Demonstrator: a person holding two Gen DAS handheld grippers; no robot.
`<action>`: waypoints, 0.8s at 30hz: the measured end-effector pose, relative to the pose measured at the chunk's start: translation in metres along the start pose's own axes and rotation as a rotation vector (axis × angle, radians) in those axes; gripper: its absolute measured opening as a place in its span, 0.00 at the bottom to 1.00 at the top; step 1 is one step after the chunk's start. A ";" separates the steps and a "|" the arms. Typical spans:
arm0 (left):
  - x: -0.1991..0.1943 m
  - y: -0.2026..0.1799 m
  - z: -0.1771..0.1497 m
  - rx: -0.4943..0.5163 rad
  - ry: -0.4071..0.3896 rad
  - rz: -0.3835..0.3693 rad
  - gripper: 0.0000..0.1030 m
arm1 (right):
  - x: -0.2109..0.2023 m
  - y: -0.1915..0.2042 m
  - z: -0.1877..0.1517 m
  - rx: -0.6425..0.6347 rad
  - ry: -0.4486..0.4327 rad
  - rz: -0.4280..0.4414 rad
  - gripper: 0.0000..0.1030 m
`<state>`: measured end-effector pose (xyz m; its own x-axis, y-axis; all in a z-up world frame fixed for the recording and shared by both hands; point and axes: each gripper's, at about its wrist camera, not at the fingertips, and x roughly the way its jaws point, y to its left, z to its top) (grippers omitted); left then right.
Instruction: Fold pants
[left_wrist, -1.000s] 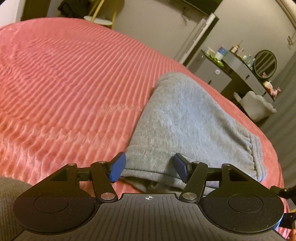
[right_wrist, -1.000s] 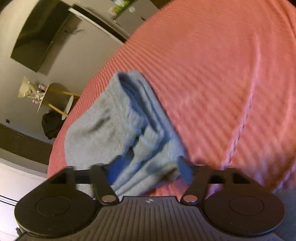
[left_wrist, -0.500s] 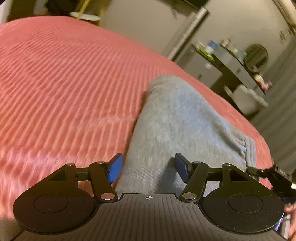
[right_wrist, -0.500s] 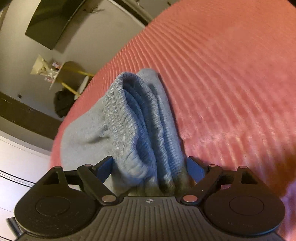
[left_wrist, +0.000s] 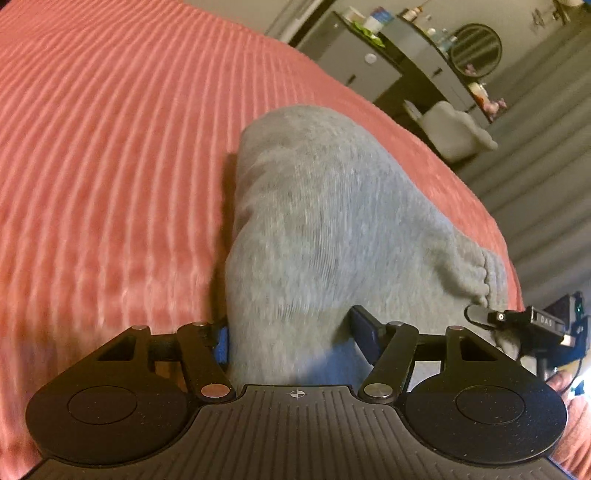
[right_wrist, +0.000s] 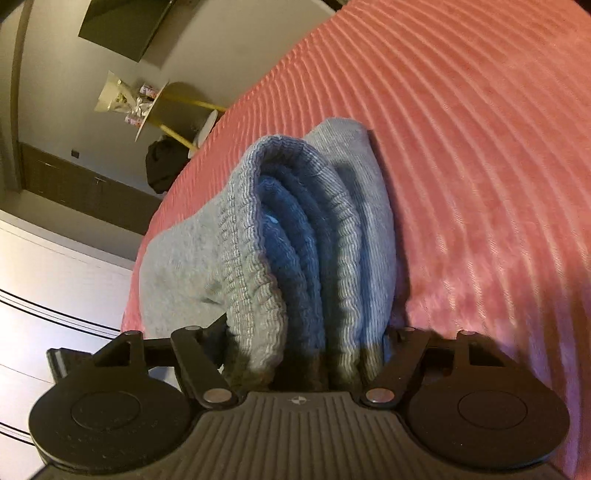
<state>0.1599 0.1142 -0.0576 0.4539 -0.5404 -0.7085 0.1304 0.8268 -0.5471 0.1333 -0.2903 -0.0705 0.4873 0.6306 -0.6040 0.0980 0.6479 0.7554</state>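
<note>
Both grippers (left_wrist: 295, 332) (right_wrist: 303, 343) straddle pants (left_wrist: 332, 229).

In the left wrist view, bare ribbed bedspread (left_wrist: 110, 147) filled the whole left half of the frame, open for a gripper to pass. The grey pants (left_wrist: 325, 229) bulked up the centre, filling the gap between the left gripper (left_wrist: 291, 332) fingers. At the lower right edge the right gripper (left_wrist: 517, 321) crowded the waistband. In the right wrist view, the stacked folds (right_wrist: 306, 258) blocked the centre, while open bedspread (right_wrist: 480, 147) lay across the right half.
</note>
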 end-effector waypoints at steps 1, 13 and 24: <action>0.002 -0.001 0.001 0.004 -0.007 -0.006 0.65 | 0.002 0.000 0.002 0.009 0.001 0.000 0.69; -0.027 -0.043 0.025 -0.037 -0.165 -0.036 0.29 | -0.005 0.060 0.014 -0.099 -0.114 0.004 0.53; -0.048 -0.070 -0.002 -0.021 -0.313 0.206 0.60 | -0.051 0.068 0.012 0.029 -0.433 -0.131 0.83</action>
<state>0.1275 0.0820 0.0140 0.7164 -0.2868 -0.6360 -0.0083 0.9080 -0.4189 0.1252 -0.2833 0.0144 0.7867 0.3029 -0.5379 0.2042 0.6946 0.6898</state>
